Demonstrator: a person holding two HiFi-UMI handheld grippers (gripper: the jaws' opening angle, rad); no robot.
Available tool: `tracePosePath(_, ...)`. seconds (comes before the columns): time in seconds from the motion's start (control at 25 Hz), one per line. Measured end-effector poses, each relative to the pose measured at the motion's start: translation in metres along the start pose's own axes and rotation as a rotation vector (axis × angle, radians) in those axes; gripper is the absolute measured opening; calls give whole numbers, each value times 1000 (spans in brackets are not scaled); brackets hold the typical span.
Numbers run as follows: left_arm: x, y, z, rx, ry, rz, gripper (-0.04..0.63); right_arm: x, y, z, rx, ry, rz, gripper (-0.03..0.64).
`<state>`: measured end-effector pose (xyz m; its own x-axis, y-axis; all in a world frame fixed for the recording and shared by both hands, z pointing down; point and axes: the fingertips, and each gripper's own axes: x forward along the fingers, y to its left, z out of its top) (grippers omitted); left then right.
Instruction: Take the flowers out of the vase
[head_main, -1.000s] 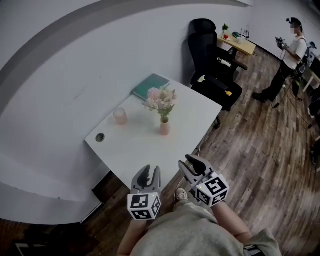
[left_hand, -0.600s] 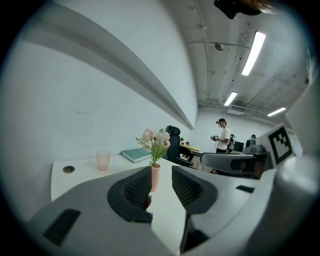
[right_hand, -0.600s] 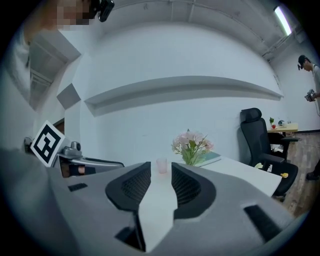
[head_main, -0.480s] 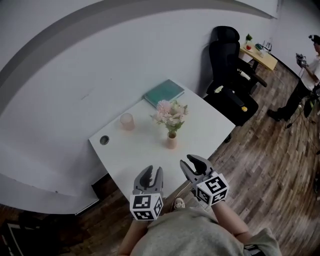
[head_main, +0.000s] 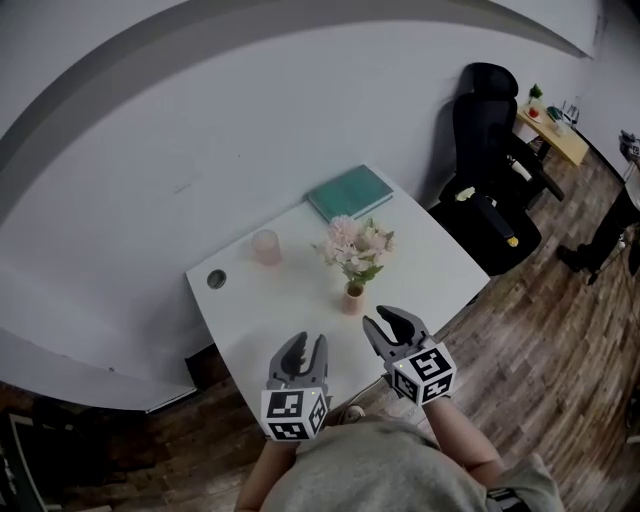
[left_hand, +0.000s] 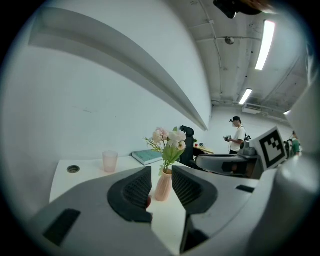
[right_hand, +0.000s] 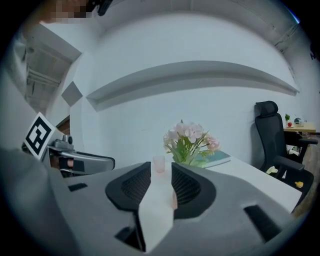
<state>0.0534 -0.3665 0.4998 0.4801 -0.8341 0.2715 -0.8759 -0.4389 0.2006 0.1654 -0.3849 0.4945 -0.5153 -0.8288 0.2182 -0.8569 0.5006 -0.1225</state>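
Standing on the white table, the pink vase holds the flowers upright, none lifted out. Both grippers hang on the near side of the vase: the left gripper to its near left, the right gripper close by on its near right. Each has its jaws apart with nothing between the pads, and neither touches the vase. In the left gripper view the vase shows through the gap, well ahead. Behind the vase to the left sits a pink cup, and farther left a round hole. Straight behind the vase lies a green book. A black chair stands beyond the vase to the right.
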Motion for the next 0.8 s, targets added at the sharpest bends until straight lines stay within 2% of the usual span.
tracePosePath(0.44, 23, 13, -10, -27, 23, 78, 116, 43, -36, -15, -25, 61, 41, 138)
tracePosePath(0.8, 22, 27, -22, -46, 48, 138, 117, 78, -51, -23, -50, 85, 59, 156)
